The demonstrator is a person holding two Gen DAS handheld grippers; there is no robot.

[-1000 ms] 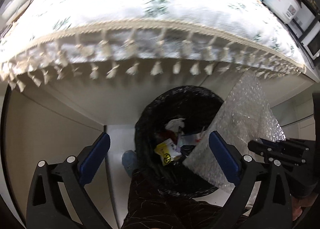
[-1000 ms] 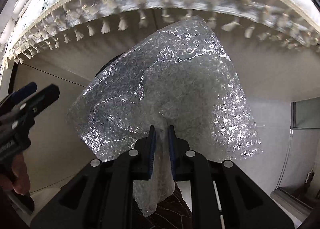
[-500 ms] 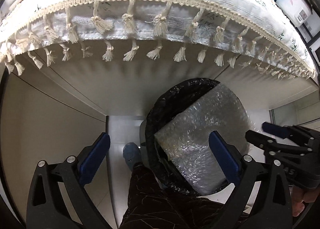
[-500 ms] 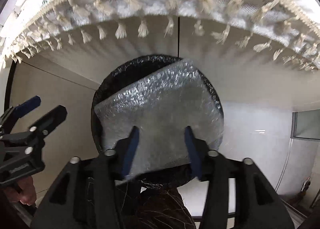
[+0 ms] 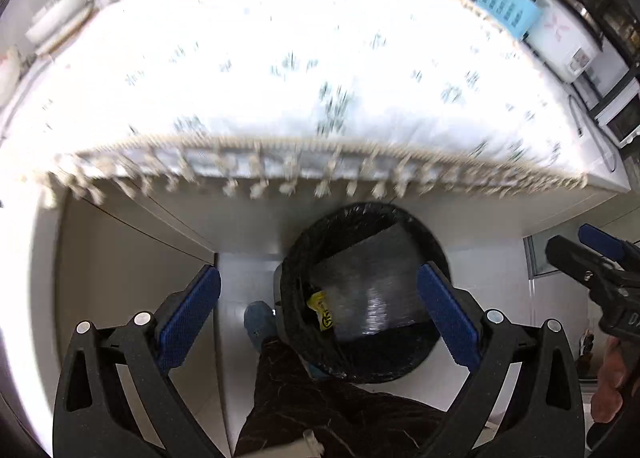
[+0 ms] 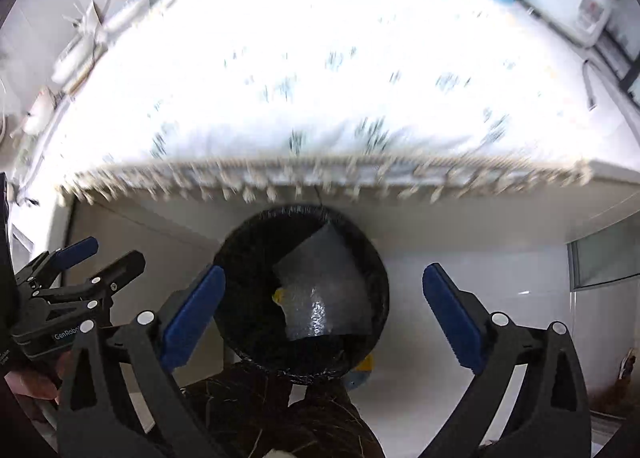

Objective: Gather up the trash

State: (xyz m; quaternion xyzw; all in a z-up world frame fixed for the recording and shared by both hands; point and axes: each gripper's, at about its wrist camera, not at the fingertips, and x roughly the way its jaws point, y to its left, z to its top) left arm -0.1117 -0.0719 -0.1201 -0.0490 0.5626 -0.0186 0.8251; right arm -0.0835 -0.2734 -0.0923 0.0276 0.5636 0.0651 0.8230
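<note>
A round bin with a black liner [image 5: 294, 258] stands on the floor under the table edge. A sheet of bubble wrap [image 5: 372, 282] lies inside it, beside a yellow wrapper [image 5: 320, 308]. My left gripper [image 5: 316, 278] hovers well above the bin, open and empty. In the right wrist view the same bin [image 6: 234, 258] and bubble wrap [image 6: 320, 290] lie below my right gripper [image 6: 323, 272]. Its jaws are opening wide, with nothing held between them. Each gripper also shows at the edge of the other's view: the right gripper [image 5: 568, 240] and the left gripper [image 6: 114, 252].
A table with a white flowered, tasselled cloth [image 5: 280, 57] overhangs the bin. At its far right stand a blue basket [image 5: 506, 9] and a rice cooker [image 5: 560, 37]. The person's dark trouser leg [image 5: 320, 398] and blue shoe [image 5: 256, 322] are beside the bin.
My right gripper opened and let go of the bubble wrap, which dropped into the bin. Both grippers rose, bringing the table top into view.
</note>
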